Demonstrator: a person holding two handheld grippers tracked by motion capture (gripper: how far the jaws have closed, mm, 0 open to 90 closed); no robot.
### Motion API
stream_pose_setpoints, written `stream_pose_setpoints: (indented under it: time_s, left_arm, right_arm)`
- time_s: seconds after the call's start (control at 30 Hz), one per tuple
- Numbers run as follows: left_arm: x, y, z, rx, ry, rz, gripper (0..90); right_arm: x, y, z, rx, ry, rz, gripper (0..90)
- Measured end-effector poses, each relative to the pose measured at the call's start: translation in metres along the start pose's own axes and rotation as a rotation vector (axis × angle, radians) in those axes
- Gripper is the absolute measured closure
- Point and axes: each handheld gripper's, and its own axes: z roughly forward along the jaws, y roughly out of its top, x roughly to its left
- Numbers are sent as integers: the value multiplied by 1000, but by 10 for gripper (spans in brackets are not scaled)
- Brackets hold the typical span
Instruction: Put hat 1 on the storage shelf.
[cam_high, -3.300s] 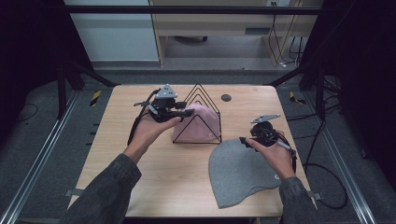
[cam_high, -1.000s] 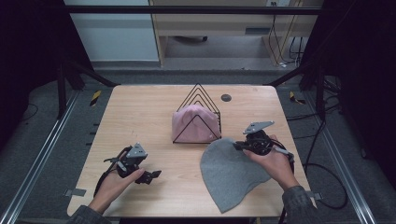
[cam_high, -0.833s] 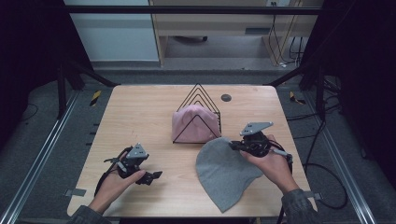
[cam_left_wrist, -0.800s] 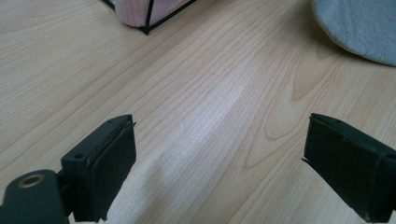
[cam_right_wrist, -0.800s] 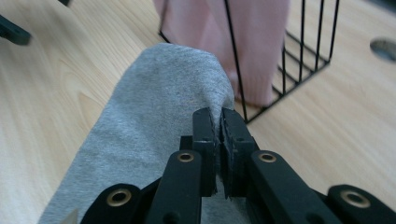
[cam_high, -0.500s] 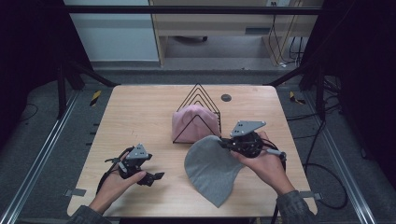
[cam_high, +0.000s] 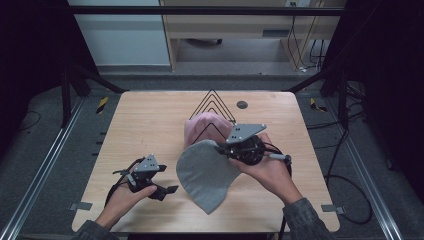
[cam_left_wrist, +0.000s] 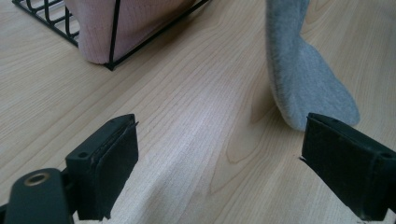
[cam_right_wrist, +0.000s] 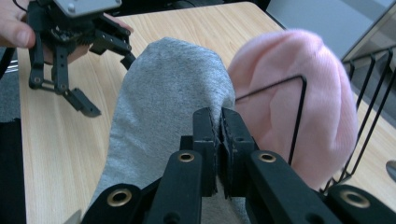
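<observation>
A grey beanie (cam_high: 205, 172) hangs from my right gripper (cam_high: 219, 146), which is shut on its edge and holds it lifted just in front of the black wire rack (cam_high: 212, 102). In the right gripper view the jaws pinch the grey beanie (cam_right_wrist: 163, 107) beside a pink beanie (cam_right_wrist: 299, 121) that sits in the rack. The pink beanie (cam_high: 202, 125) fills the rack's front slot. My left gripper (cam_high: 167, 192) rests open near the table's front left, nothing between its jaws. In the left gripper view the grey beanie (cam_left_wrist: 303, 79) touches the wood ahead, with the pink beanie (cam_left_wrist: 126, 23) farther off.
The light wooden table (cam_high: 140, 125) has a small dark round hole (cam_high: 242, 104) behind the rack. Cables trail off the right side. The left half of the table is bare wood.
My right gripper has carried the grey beanie up and to the left, toward the rack; the beanie now hangs instead of lying flat. The left gripper has stayed put.
</observation>
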Motion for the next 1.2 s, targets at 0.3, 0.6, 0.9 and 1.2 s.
stream_pose_setpoints:
  time_s: [0.3, 0.6, 0.9, 1.2]
  left_arm:
    - [-6, 3, -3, -34, -25, 19, 104]
    - [-2, 5, -7, -75, -26, 12, 104]
    - [1, 8, -10, -99, -19, 2, 106]
    - [1, 38, -9, -142, -3, 17, 132]
  right_arm:
    - [6, 26, -3, 1, -4, -37, 862]
    - [7, 47, -17, -23, 5, -64, 862]
    - [10, 67, -28, -24, 15, -107, 863]
    - [5, 75, -33, -31, 8, -101, 863]
